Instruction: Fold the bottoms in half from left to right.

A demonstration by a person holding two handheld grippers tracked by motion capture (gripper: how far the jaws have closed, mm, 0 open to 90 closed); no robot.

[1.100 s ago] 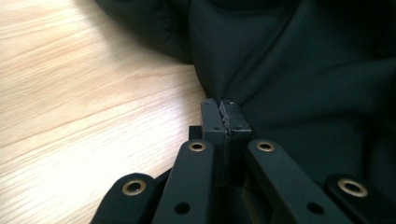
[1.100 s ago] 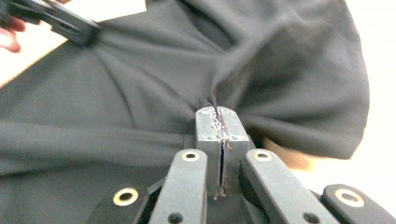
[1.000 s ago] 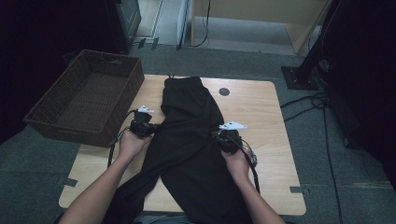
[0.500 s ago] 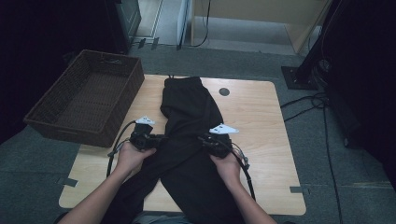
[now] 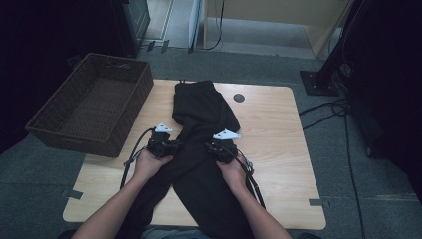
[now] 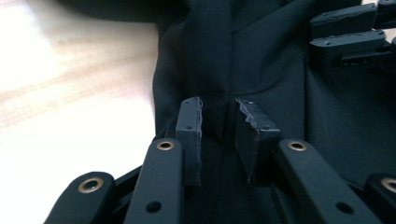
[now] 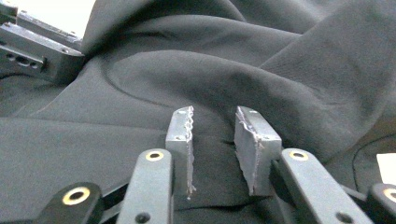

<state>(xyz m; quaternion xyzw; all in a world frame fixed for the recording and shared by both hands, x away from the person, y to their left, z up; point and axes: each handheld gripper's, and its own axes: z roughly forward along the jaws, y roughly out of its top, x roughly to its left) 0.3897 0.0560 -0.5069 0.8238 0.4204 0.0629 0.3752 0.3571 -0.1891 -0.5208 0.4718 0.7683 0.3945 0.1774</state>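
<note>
Both grippers had been drawn back toward the person along the black garment (image 5: 201, 134), which lay down the middle of the table (image 5: 278, 149) with its near end hanging over the edge. The jaws of the left gripper (image 6: 218, 122) and right gripper (image 7: 215, 133) had just been opening and stood slightly apart over the cloth, nothing pinched, so a fresh grip was probably being sought. Whether cloth rose between the pads could not be told. The basket (image 5: 92, 107) sat at the left.

We saw a matt black cloth garment (image 5: 199, 149) on a smooth pale wood-grain table (image 5: 278, 129), beside a dark woven wicker basket (image 5: 89, 112); gripper pads (image 7: 180, 135) looked rough-edged.
</note>
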